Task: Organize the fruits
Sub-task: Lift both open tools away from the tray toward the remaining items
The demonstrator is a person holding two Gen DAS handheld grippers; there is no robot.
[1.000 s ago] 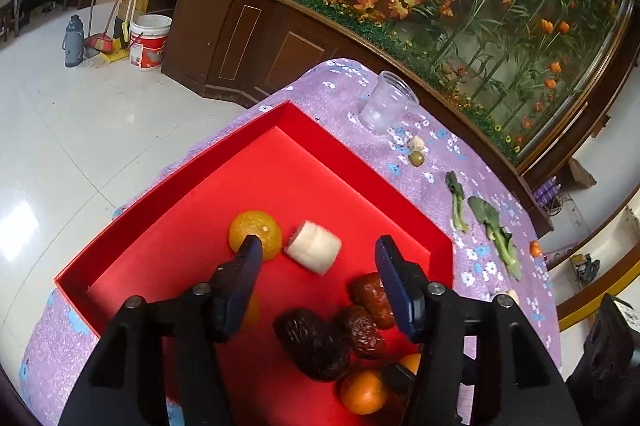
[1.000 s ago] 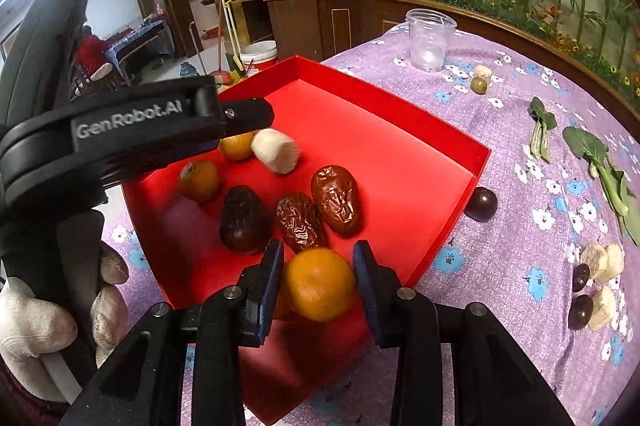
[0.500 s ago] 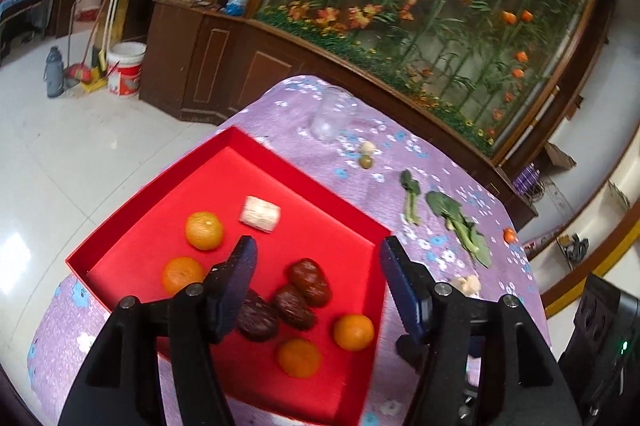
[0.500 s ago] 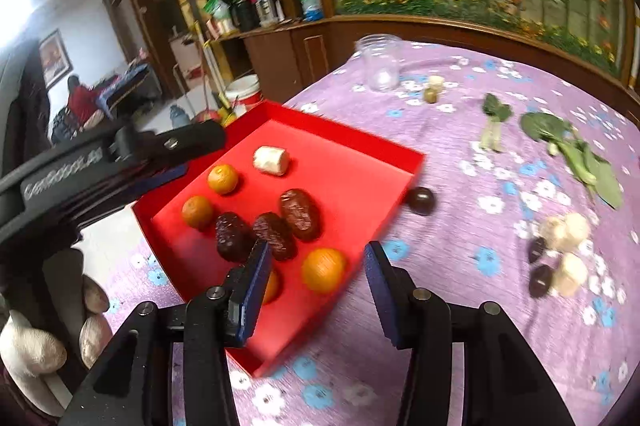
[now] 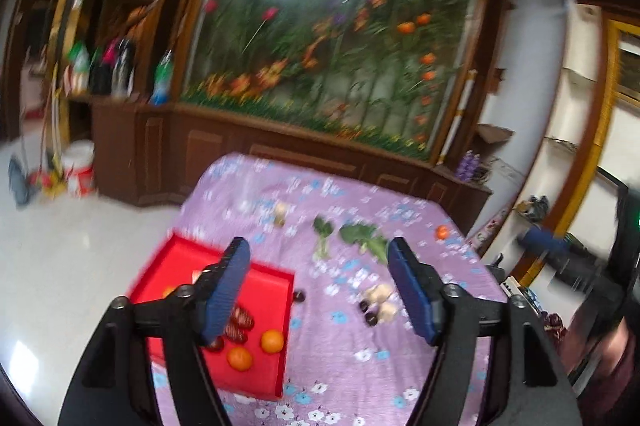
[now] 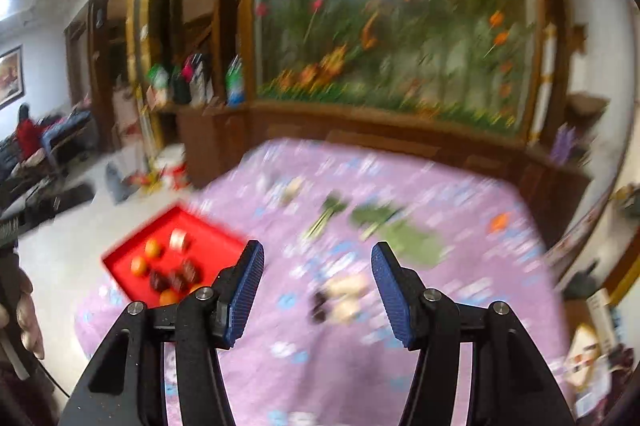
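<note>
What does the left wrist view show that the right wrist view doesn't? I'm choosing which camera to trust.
Left wrist only: a dark fruit beside the red tray. Right wrist only: a gloved hand at the edge and the white piece in the tray. Both: oranges in the tray, greens, the purple cloth, and empty open grippers, left gripper and right gripper, which have just been opening.

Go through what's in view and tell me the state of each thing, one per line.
Left tongs: open, empty, just been opening.
Right tongs: open, empty, just been opening.
Shallow red square tray: holding oranges and dates.
Small orange fruit: loose on the purple floral tablecloth.
Green leafy vegetables: lying flat.
</note>
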